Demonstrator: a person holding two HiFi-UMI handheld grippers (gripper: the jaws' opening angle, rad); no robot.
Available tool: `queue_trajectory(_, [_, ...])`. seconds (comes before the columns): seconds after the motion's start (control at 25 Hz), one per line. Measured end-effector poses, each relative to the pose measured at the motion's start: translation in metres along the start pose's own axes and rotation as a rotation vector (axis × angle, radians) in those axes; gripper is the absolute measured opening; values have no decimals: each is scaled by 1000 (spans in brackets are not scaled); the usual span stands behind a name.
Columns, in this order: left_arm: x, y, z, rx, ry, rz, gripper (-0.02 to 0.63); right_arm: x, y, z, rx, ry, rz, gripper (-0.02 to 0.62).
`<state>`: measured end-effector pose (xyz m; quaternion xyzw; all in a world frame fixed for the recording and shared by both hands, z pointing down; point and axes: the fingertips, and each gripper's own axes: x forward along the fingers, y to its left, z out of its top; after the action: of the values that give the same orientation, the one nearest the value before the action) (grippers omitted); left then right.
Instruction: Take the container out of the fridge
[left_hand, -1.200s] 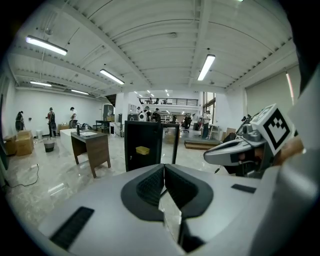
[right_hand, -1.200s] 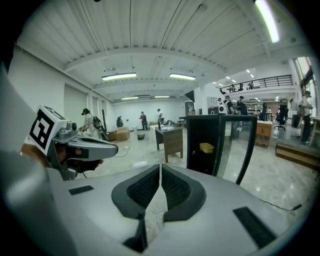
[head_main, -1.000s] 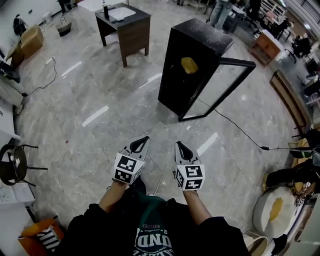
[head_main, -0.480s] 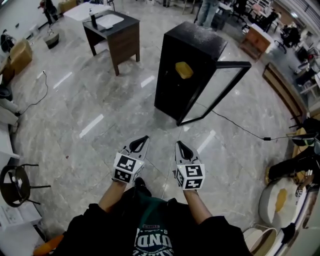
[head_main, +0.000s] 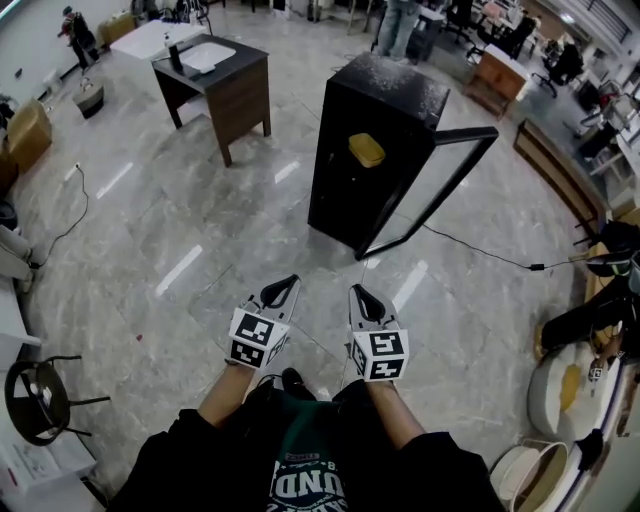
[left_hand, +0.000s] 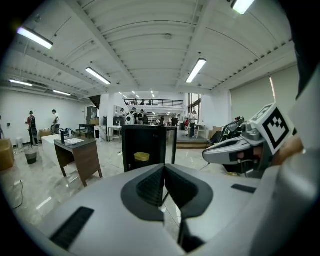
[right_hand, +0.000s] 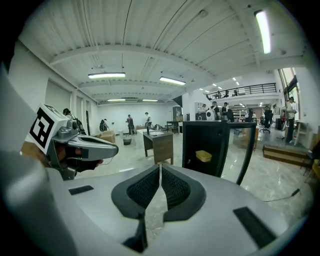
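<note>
Left gripper and right gripper: jaws pressed together, nothing between them, held side by side and aimed at the fridge. Likely closed because nothing is within reach yet. The yellow container sits on a shelf inside, well apart from both. The door stands open, so access looks clear.

Upper left of the head view: dark wooden desk, with a dark bottle and a flat white sheet or tray on top. At the left edge, brown cardboard box. Lower left: black round chair. Grey marbled floor all across, streaked with pale reflections. Right of centre, black cable lying on the floor toward the right edge. High in the left gripper view, long ceiling lamps, lit.
</note>
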<state>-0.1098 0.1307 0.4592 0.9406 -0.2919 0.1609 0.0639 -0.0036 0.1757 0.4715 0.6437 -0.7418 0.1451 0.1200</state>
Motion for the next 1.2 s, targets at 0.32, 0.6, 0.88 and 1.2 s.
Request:
queue_trajectory(0.32, [-8,16,-2,-1,-8,-13,14,10,16,6,1,-7,-12,37])
queue_trajectory(0.6, [-7,19,4,-9,-21,-16,14,14,13,20,-27,-15,-13,37])
queue_trajectory(0.88, [4,28,5,-22,-20,-10,14,29,6,34,-37,-32,-6,37])
queue_trajectory(1.2, [29,57,7,-23,4,-9,14,66,-3,36,-11,-14,0,37])
